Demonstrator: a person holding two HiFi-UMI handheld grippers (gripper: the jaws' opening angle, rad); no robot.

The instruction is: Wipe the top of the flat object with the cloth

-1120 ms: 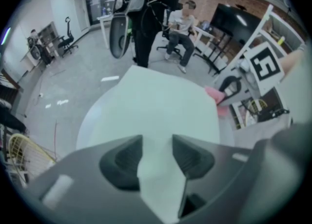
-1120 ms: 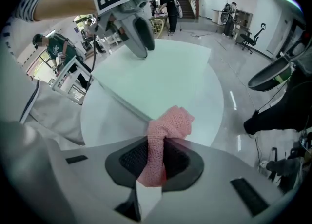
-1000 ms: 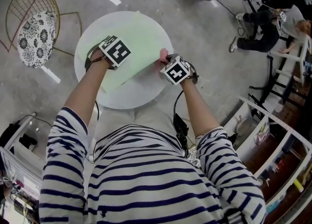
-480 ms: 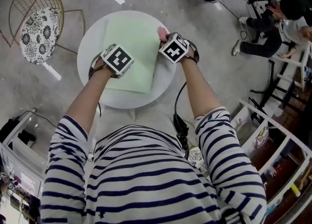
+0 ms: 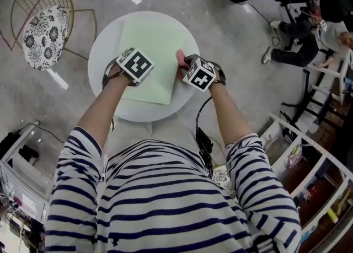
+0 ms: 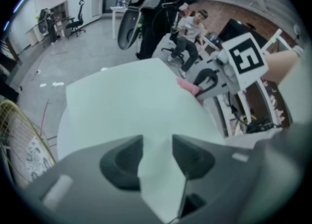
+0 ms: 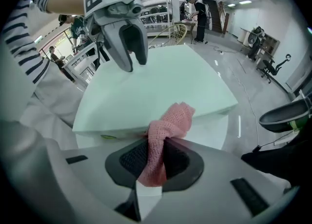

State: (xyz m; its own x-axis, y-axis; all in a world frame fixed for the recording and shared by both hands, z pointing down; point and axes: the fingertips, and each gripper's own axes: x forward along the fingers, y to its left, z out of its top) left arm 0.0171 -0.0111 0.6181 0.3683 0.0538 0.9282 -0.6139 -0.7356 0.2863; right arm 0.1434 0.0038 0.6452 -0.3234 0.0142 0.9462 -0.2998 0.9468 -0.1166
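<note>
A pale green flat sheet lies on the round white table. My left gripper rests over the sheet's near left corner. Its jaws are closing, and the sheet shows in the gap between them with the pads not pressing on it. My right gripper is shut on a bunched pink cloth. The cloth touches the sheet's right edge, about halfway along. In the right gripper view the left gripper stands with its fingertips down on the sheet's top.
A gold wire chair with a floral cushion stands left of the table. People sit at the upper right. White shelving runs along the right. A black cable hangs from the right gripper.
The sheet has swung from skewed to roughly square on the table. My right gripper slid the cloth away along the right edge, then back toward me. The left gripper has stayed put.
</note>
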